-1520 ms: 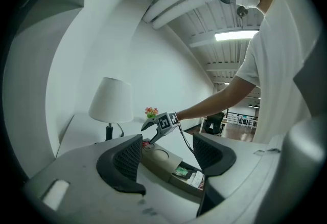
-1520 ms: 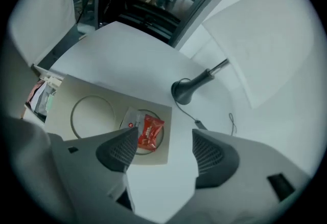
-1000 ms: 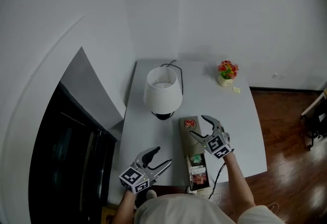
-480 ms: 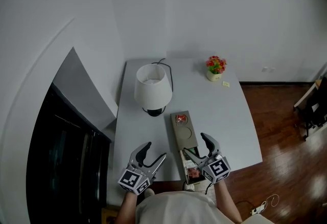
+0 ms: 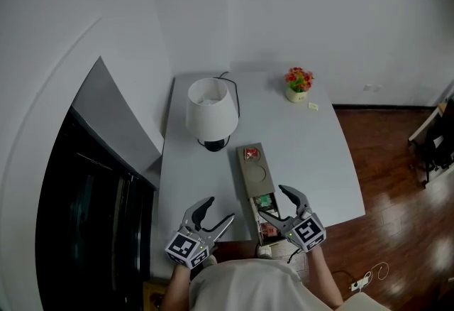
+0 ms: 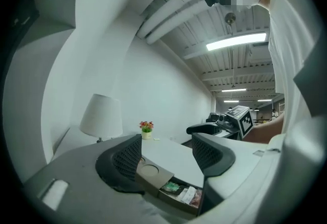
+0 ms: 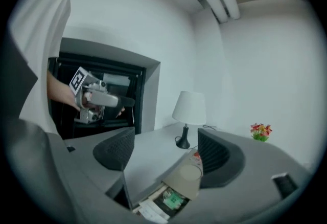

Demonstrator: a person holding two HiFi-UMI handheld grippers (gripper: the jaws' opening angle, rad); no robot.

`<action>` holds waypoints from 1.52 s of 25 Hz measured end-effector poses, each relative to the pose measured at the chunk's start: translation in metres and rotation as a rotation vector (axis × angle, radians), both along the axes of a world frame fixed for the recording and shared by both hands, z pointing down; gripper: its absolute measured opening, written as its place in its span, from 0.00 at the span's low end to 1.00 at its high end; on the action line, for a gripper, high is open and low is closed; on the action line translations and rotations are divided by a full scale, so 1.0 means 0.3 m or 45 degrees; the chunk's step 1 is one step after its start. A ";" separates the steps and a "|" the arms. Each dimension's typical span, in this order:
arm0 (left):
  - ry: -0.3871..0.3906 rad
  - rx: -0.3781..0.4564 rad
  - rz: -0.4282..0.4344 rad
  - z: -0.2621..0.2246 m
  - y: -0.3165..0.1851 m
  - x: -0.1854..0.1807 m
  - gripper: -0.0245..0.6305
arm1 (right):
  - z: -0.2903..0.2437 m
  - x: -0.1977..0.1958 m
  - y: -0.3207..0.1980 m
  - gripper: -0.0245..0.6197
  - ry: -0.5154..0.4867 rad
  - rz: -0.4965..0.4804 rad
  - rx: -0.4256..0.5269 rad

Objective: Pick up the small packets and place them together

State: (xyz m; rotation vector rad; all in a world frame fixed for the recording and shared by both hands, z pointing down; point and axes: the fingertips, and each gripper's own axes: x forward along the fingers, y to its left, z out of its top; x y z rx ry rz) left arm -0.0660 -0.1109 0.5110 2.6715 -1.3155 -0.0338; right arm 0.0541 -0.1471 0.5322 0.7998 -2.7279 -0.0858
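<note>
While left tongs (image 5: 220, 209) stay spread and empty | right tongs (image 5: 272, 200) spread, empty, drawn back from red packet (image 5: 250, 153) toward near end of tray (image 5: 257, 175)

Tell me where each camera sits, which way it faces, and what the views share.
Head view: on the person's head, facing steeply down at the table; shows shirt, left hand-held gripper, right hand-held gripper.
Left gripper view: on the left hand-held gripper, facing along its open jaws over the tray; right hand-held gripper and shirt at right.
Right gripper view: on the right hand-held gripper, facing along its open jaws; left hand-held gripper and shirt at left.
Shared: all show the lamp, flowers and tray.
</note>
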 end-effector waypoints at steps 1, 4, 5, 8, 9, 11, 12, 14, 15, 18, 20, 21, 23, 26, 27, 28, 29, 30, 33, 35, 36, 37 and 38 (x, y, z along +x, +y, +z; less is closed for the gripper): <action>-0.009 -0.006 0.009 0.006 0.005 0.006 0.49 | 0.033 0.010 0.011 0.63 0.064 -0.033 -0.015; 0.001 -0.021 0.023 0.014 0.020 0.018 0.49 | 0.170 0.048 0.056 0.63 0.253 -0.158 -0.133; 0.005 -0.024 0.024 0.016 0.025 0.022 0.49 | 0.224 0.065 0.074 0.63 0.326 -0.197 -0.175; 0.009 -0.032 0.028 0.022 0.038 0.034 0.49 | 0.394 0.122 0.123 0.63 0.587 -0.301 -0.252; 0.008 -0.034 0.030 0.023 0.040 0.037 0.49 | 0.446 0.138 0.136 0.59 0.675 -0.336 -0.265; 0.005 -0.035 0.034 0.024 0.045 0.043 0.49 | 0.544 0.164 0.161 0.51 0.833 -0.406 -0.296; 0.005 -0.035 0.035 0.023 0.047 0.046 0.49 | 0.592 0.174 0.176 0.51 0.903 -0.443 -0.320; 0.003 -0.034 0.034 0.022 0.055 0.050 0.49 | 0.672 0.185 0.207 0.51 1.019 -0.519 -0.363; 0.003 -0.035 0.033 0.022 0.059 0.052 0.49 | 0.700 0.184 0.221 0.51 1.061 -0.553 -0.378; -0.004 -0.038 0.026 0.022 0.067 0.047 0.49 | 0.763 0.171 0.237 0.51 1.164 -0.637 -0.390; -0.006 -0.038 0.017 0.021 0.074 0.039 0.49 | 0.802 0.172 0.245 0.51 1.242 -0.690 -0.394; -0.005 -0.040 0.011 0.022 0.079 0.037 0.49 | 0.819 0.176 0.250 0.51 1.280 -0.714 -0.398; -0.001 -0.044 -0.002 0.025 0.091 0.031 0.49 | 0.847 0.186 0.258 0.51 1.342 -0.744 -0.405; 0.000 -0.048 -0.026 0.028 0.100 0.016 0.49 | 0.876 0.190 0.255 0.51 1.394 -0.751 -0.412; 0.000 -0.048 -0.034 0.027 0.101 0.009 0.49 | 0.884 0.188 0.250 0.51 1.405 -0.744 -0.405; 0.002 -0.047 -0.044 0.026 0.102 0.001 0.49 | 0.891 0.187 0.244 0.51 1.416 -0.734 -0.389; 0.009 -0.046 -0.056 0.024 0.104 -0.007 0.49 | 0.896 0.186 0.238 0.47 1.428 -0.720 -0.365; 0.020 -0.045 -0.068 0.022 0.106 -0.015 0.49 | 0.899 0.186 0.231 0.37 1.439 -0.708 -0.341; 0.046 -0.040 -0.090 0.012 0.104 -0.036 0.49 | 0.894 0.181 0.219 0.34 1.439 -0.682 -0.297; 0.048 -0.039 -0.095 0.010 0.101 -0.044 0.49 | 0.880 0.177 0.216 0.27 1.425 -0.675 -0.269; 0.048 -0.040 -0.095 0.011 0.101 -0.045 0.49 | 0.870 0.176 0.213 0.19 1.417 -0.671 -0.253; 0.049 -0.042 -0.094 0.012 0.100 -0.045 0.49 | 0.860 0.177 0.210 0.05 1.410 -0.667 -0.240; 0.049 -0.045 -0.091 0.015 0.099 -0.042 0.49 | 0.852 0.180 0.207 0.05 1.404 -0.663 -0.235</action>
